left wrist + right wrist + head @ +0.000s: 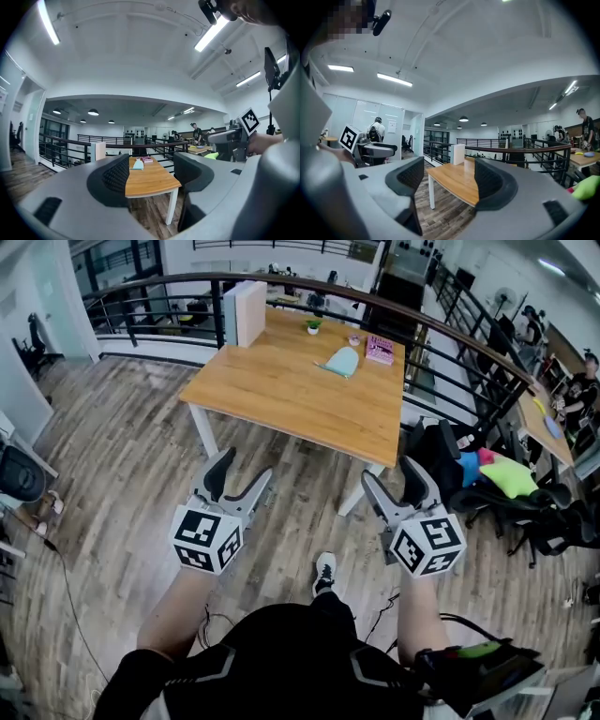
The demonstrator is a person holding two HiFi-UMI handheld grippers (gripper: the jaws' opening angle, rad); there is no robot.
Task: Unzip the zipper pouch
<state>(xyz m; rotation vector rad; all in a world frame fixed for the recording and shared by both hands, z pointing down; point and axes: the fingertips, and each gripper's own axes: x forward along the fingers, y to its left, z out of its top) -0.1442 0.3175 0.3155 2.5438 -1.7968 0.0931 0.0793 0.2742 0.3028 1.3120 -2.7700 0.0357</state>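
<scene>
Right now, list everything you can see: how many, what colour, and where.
table: one, light wood, straight ahead
zipper pouch: one, pale blue, on the table's far side
book: one, pink, right of the pouch
box: one, white, upright at the table's far left corner
plant: one, green, table's far edge
railing: one, black, behind the table
chairs: several, black, right of the table
left gripper: one, grey, open, empty, short of the table
right gripper: one, grey, open, empty, short of the table

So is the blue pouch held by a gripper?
No, the pouch lies on the table, well beyond the left gripper and right gripper, both open.
</scene>
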